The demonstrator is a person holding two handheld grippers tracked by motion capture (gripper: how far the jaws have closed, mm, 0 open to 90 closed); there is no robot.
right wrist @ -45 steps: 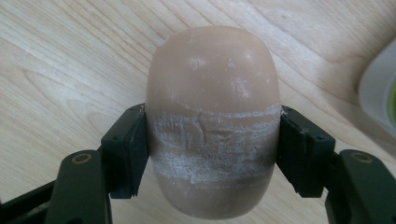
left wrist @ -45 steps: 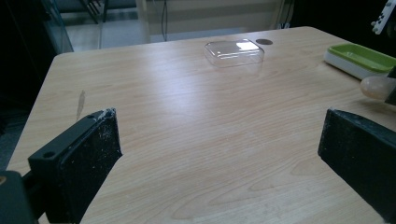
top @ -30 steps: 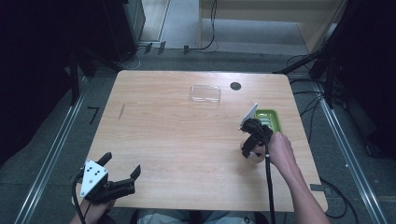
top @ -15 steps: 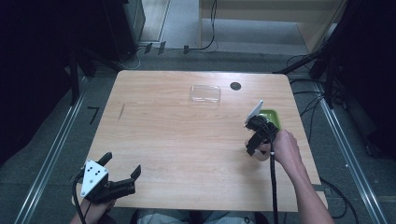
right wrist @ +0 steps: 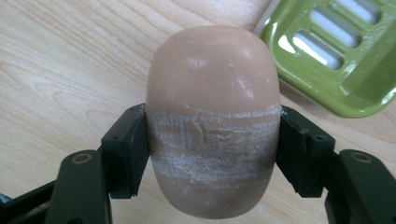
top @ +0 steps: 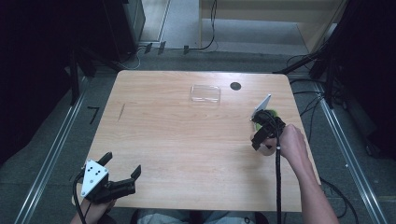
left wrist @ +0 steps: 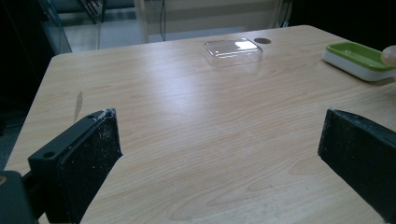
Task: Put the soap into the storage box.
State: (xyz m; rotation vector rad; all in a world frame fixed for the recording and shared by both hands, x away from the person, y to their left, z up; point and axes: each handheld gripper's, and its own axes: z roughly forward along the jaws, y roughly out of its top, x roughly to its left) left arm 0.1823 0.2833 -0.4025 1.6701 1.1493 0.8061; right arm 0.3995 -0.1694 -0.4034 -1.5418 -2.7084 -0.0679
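Right tongs [right wrist: 212,154] clamped on tan soap bar [right wrist: 212,116], lifted off bench [top: 187,140] since a second ago, now near side of green soap dish [right wrist: 336,51]. Likely next: set soap in dish. Left tongs [top: 122,173] open, idle, near-left corner.

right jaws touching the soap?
Touching. The right gripper view shows both pads of the right gripper pressed flat against the sides of the soap, no gap either side.

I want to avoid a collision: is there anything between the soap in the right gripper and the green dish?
Nothing visible. The right gripper holds the soap just beside the green dish, with only bare table between them.
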